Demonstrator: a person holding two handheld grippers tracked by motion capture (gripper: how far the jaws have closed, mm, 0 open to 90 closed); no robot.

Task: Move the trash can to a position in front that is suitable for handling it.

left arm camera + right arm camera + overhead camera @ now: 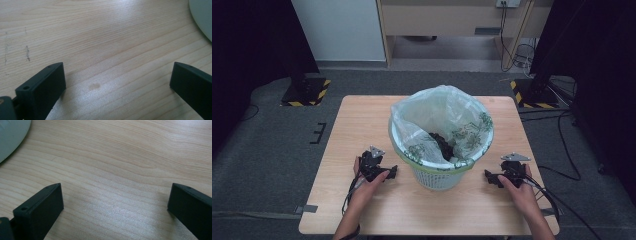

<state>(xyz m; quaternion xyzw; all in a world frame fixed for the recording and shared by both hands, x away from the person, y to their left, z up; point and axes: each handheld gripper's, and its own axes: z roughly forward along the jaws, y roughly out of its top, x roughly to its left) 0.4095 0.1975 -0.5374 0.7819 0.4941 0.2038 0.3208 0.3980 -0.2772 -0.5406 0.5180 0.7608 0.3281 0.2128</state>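
basket (pixel 439 175) on table (pixel 362 120), between claws

A: Dark lump in the bin liner (pixel 432 117), too small to identify.
B: Same. Basket (pixel 203 17) is cut off by the frame edge in both gripper views, just a pale curved sliver.

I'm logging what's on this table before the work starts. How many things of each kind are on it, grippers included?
Grippers: 2, the left gripper and the right gripper, both open and holding nothing
White basket: 1
Clear plastic bag lining it: 1
Dark thing inside the bag: 1, too unclear to name
Total: 5
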